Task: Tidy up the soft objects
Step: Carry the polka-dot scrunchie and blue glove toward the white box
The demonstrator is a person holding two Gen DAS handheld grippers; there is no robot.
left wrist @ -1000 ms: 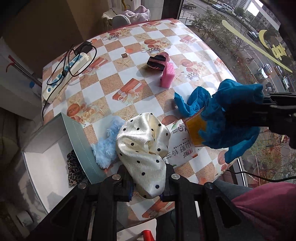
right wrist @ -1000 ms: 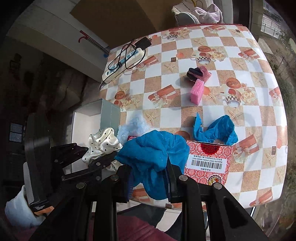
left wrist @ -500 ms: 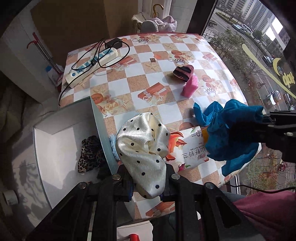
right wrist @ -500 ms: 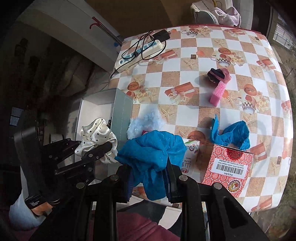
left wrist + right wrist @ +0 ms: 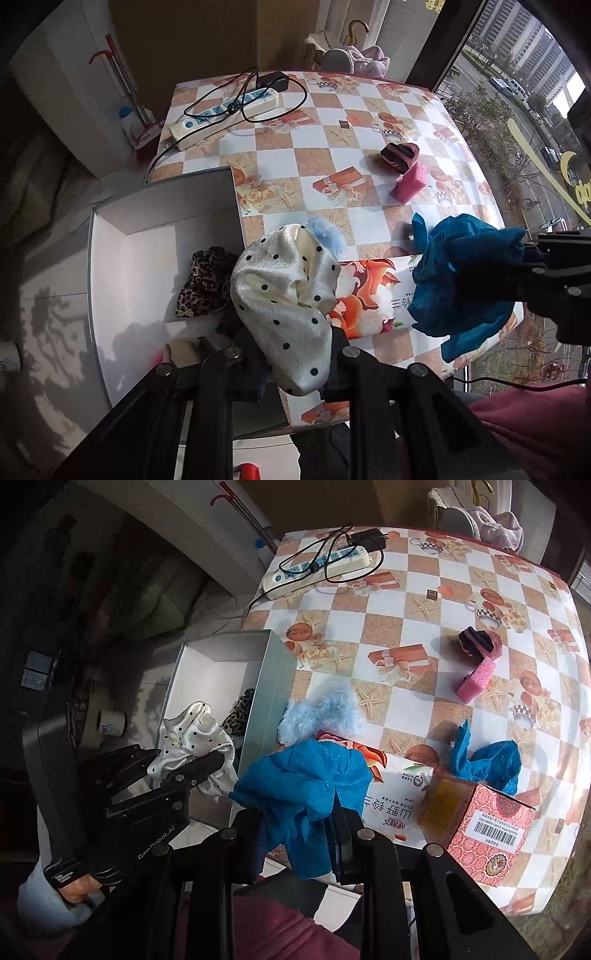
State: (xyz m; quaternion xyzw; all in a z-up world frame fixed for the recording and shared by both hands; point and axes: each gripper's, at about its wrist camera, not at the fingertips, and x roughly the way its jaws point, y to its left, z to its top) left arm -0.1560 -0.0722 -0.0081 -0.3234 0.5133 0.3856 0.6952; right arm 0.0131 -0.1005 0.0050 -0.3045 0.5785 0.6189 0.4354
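My left gripper (image 5: 295, 369) is shut on a cream polka-dot scrunchie (image 5: 284, 295) and holds it over the right edge of the white box (image 5: 140, 266). A leopard-print scrunchie (image 5: 205, 282) lies inside the box. My right gripper (image 5: 295, 834) is shut on a blue cloth (image 5: 303, 786), held above the table's near edge. The left gripper with the scrunchie (image 5: 195, 742) also shows in the right wrist view. A fluffy light-blue scrunchie (image 5: 321, 712), a second blue cloth (image 5: 487, 760) and a pink sponge (image 5: 476, 679) with a dark scrunchie (image 5: 476, 642) lie on the table.
A tissue pack (image 5: 395, 801) and a red patterned box (image 5: 491, 823) lie at the table's near edge. A white power strip (image 5: 225, 110) with black cables sits at the far left corner. The box stands beside the table's left edge.
Both grippers have moved left toward the white box, each still holding its item. The polka-dot scrunchie now hangs over the box's edge instead of the table.
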